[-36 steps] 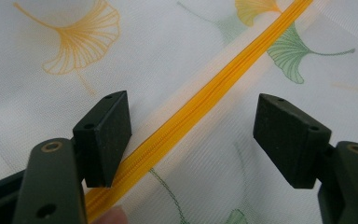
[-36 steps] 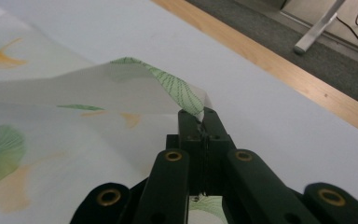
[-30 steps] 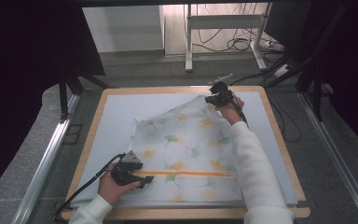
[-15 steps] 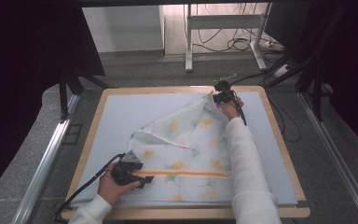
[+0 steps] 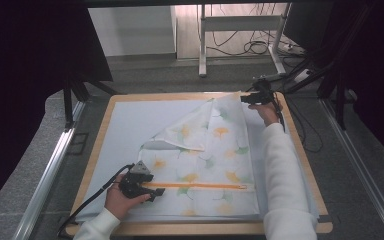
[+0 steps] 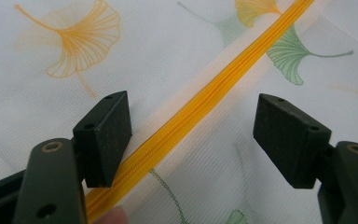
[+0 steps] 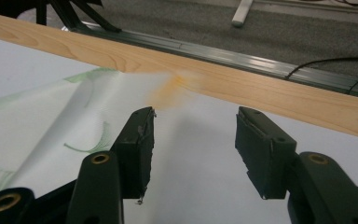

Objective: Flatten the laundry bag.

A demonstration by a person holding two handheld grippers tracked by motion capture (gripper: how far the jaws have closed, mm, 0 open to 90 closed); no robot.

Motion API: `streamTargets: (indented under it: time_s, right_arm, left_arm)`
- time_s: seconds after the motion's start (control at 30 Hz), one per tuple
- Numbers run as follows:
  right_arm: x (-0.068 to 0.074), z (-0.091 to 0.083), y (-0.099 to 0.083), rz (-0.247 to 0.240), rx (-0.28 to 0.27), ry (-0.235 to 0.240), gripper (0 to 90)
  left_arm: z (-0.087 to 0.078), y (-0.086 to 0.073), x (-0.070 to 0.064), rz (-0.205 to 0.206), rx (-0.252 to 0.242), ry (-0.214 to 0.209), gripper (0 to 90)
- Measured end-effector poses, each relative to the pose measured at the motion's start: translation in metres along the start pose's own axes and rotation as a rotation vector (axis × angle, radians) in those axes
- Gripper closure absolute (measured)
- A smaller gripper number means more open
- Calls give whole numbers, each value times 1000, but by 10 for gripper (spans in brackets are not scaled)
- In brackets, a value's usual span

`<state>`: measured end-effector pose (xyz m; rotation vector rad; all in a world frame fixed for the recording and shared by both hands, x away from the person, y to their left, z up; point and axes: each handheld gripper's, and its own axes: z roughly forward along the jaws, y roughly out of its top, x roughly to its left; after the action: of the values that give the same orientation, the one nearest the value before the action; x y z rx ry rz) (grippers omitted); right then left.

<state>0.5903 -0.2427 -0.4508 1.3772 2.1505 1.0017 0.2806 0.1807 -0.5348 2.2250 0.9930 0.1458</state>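
Note:
A white cloth [image 5: 210,150] printed with yellow and green ginkgo leaves lies on the pale mat [image 5: 130,125], and an orange zipper [image 5: 200,185] runs along its near side. The cloth's far-left part is folded over, with one corner reaching the far right. My left gripper [image 5: 156,191] rests at the zipper's left end. It is open, and the zipper [image 6: 223,88] runs between its jaws [image 6: 191,135]. My right gripper [image 5: 245,98] is by the far corner of the cloth. It stands open [image 7: 193,140] over bare mat, with the cloth [image 7: 51,126] beside its left jaw.
A wooden board [image 5: 305,160] frames the mat, and its far edge [image 7: 261,88] lies just beyond my right gripper. Metal rails [image 5: 50,170] flank the table. A stand's legs and cables [image 5: 240,35] are on the floor beyond. Dark curtains hang on both sides.
My right gripper has moved up and right toward the far right corner, drawing the cloth's corner with it. The left gripper has stayed at the zipper end.

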Motion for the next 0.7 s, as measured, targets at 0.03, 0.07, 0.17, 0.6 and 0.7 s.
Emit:
streamTargets:
  time_s: [0.03,0.07,0.17,0.6,0.7]
  right_arm:
    - [-1,-6,-1,3,-3,4,469]
    - [-1,-19,-3,-9,-13,12,474]
    - [4,-35,-8,-10,-23,52,488]
    - [87,-60,-82,-210,65,295,565]
    - [105,-63,-101,-245,84,329,565]
  left_arm:
    - [0,0,0,0,0,0,280]
    - [0,0,0,1,1,0,280]
    - [0,0,0,1,2,1,280]
    - [0,1,1,-4,-1,8,290]
    - [0,3,1,3,-1,22,308]
